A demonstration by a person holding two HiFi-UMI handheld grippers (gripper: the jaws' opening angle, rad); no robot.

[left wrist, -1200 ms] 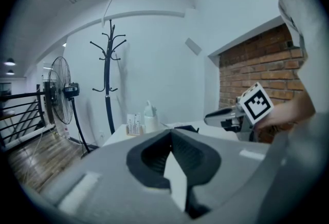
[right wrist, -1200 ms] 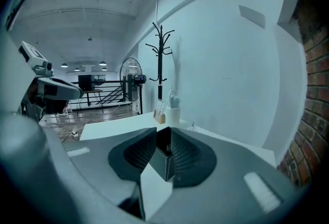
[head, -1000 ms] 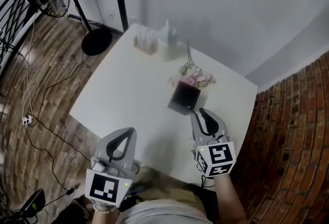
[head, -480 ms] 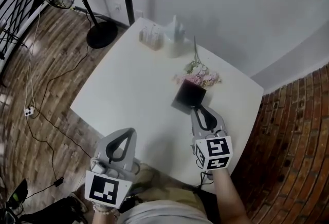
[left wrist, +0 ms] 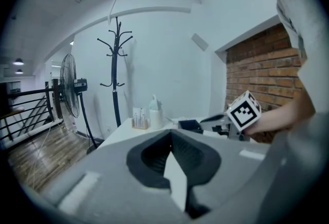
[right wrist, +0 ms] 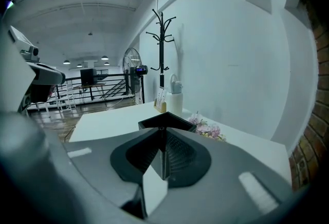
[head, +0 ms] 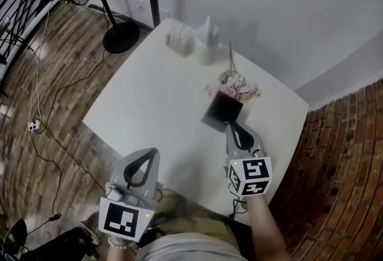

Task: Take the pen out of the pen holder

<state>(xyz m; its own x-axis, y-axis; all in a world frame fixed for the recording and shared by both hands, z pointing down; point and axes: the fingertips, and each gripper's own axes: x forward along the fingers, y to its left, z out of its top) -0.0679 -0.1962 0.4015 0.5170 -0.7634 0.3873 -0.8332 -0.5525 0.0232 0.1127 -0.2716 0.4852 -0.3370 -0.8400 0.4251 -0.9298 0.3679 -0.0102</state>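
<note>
We see the black square holder standing upright on the table at centre frame, mouth up, one corner turned toward the right gripper. We cannot make out a pen inside. That gripper's jaws are pressed together, with their tips just below-right of the holder. The left gripper, lower left and well apart, is closed and empty.

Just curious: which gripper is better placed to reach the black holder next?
The right gripper: its shut tips sit right at the black pen holder. The left gripper hangs back at the table edge.
</note>
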